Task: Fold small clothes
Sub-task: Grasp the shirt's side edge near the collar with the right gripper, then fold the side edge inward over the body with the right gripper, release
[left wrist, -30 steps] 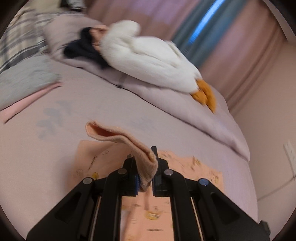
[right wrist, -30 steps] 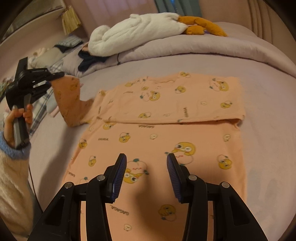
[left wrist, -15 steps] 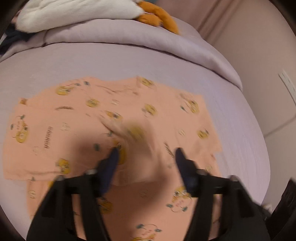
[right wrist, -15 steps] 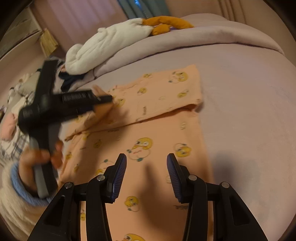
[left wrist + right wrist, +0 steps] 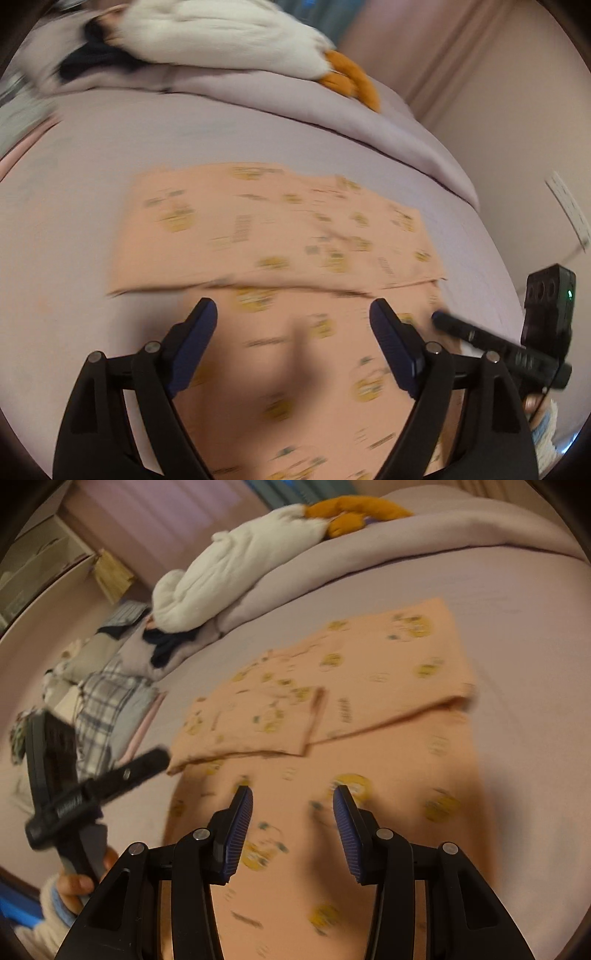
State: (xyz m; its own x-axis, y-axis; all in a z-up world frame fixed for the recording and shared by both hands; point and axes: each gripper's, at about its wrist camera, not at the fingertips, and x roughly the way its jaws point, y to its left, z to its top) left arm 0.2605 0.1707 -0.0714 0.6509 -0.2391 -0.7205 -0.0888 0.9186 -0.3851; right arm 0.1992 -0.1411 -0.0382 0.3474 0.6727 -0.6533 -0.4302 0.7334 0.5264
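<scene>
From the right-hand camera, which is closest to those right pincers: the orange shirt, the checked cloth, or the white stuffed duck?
From the right gripper:
1. Orange shirt, directly beneath and ahead.
2. Checked cloth, off to the left.
3. White stuffed duck, far back on the quilt.

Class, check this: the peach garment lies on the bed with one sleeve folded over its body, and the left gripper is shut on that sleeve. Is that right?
Not quite. The left gripper is open, holding nothing; the left wrist view shows its jaws apart above the peach garment. The sleeve does lie folded over the body, on the bed.
</scene>
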